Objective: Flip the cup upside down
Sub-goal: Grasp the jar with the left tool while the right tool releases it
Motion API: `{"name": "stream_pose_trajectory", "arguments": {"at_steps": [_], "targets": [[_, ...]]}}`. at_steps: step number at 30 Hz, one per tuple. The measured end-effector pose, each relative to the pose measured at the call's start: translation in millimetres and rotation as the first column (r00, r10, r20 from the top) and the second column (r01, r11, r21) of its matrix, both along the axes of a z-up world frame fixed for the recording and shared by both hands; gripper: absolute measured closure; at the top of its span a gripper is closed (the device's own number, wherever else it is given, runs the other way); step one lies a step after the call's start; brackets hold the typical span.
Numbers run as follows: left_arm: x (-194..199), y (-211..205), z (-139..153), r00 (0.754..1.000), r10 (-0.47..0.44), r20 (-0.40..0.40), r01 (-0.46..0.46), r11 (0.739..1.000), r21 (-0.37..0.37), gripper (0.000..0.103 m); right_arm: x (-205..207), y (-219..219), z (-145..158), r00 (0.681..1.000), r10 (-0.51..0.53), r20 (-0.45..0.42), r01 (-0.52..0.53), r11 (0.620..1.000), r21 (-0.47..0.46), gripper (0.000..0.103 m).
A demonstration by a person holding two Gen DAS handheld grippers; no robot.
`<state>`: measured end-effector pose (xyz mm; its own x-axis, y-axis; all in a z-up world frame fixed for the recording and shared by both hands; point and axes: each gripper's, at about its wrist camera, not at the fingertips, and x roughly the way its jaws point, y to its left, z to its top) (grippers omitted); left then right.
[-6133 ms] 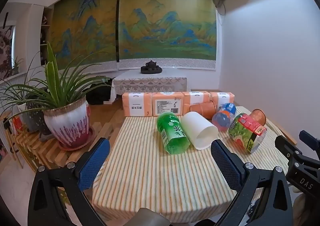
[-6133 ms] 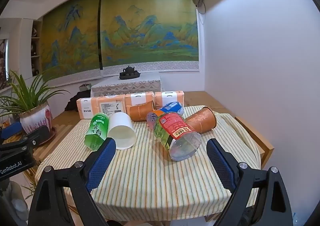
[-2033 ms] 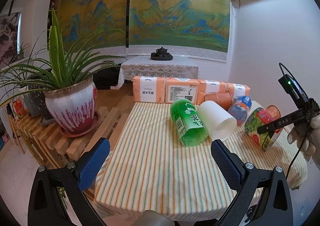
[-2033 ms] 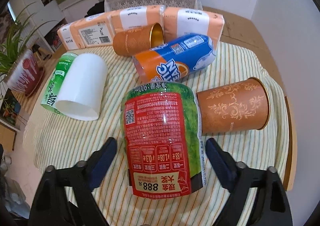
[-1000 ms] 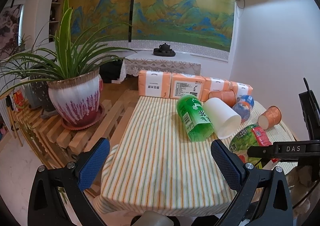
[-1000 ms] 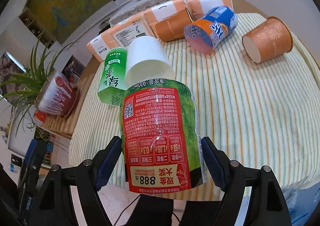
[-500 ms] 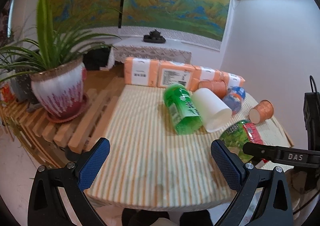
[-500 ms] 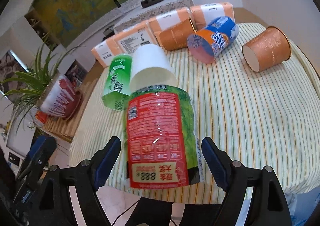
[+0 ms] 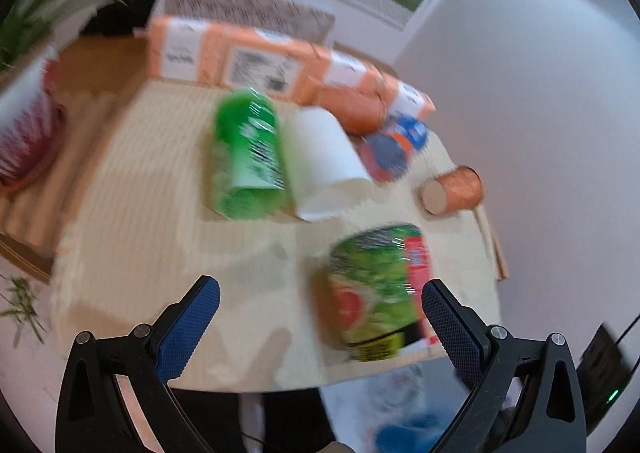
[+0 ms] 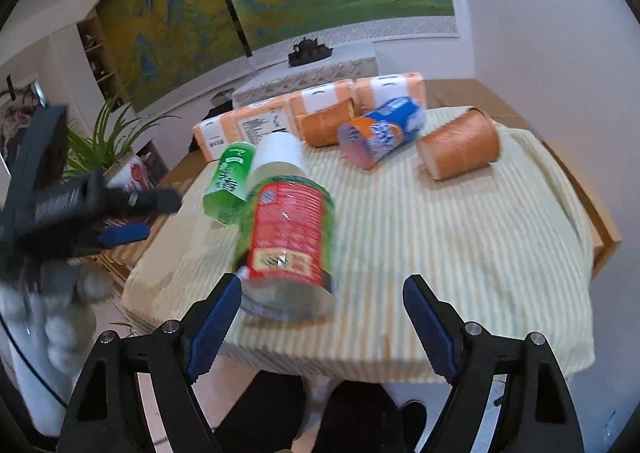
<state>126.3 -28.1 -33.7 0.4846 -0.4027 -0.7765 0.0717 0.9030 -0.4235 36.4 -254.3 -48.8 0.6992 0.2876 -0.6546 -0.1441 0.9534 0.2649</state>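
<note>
A clear cup with a green and red label point(image 10: 286, 241) stands near the table's front edge, its open mouth down; it also shows in the left wrist view point(image 9: 378, 287). My right gripper point(image 10: 322, 327) is open, its fingers apart from the cup, the left finger point(image 10: 214, 319) close beside it. My left gripper point(image 9: 320, 327) is open and empty, above the front of the table with the cup just inside its right finger point(image 9: 450, 327). Both views are blurred.
On the striped tablecloth point(image 10: 460, 237) lie a green cup point(image 10: 228, 181), a white cup point(image 10: 280, 157), a blue-orange cup point(image 10: 380, 135) and two brown paper cups point(image 10: 460, 149). Orange packs point(image 10: 280, 115) line the back. A potted plant point(image 10: 108, 149) stands left.
My right gripper carried the green and red cup to the front, turned it mouth down and let go, opening. My left gripper swung right and tilted down over the table.
</note>
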Motion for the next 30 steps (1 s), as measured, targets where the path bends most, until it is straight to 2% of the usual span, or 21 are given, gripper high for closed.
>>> {"name": "stream_pose_trajectory", "arguments": {"at_steps": [3,8,13,22,30], "targets": [[14.0,-19.9,-8.9,0.995,-0.026,-0.098,0.021,0.999,-0.049,0.001,-6.0,-13.5,-2.4,1.000,-0.022,0.004,0.022,1.000,0.002,0.023],[33.8,-43.9,-21.0,0.986,-0.019,-0.167,0.014,0.999,-0.034,0.001,-13.7,-32.8,-4.7,0.998,-0.058,0.008,0.058,0.998,0.028,0.023],[50.0,-53.8,-32.5,0.974,0.002,-0.227,-0.016,0.998,-0.059,0.001,-18.3,-43.3,-9.6,0.996,-0.083,0.011,0.083,0.996,0.040,0.023],[68.6,-73.2,-43.1,0.974,0.040,-0.221,-0.038,0.999,0.010,0.002,-23.4,-53.3,-13.7,0.996,-0.086,0.016,0.086,0.995,0.045,0.023],[78.2,-79.4,-53.3,0.971,0.035,-0.238,-0.028,0.999,0.031,0.012,-24.4,-55.3,-16.6,0.996,-0.089,0.013,0.088,0.995,0.045,0.023]]}}
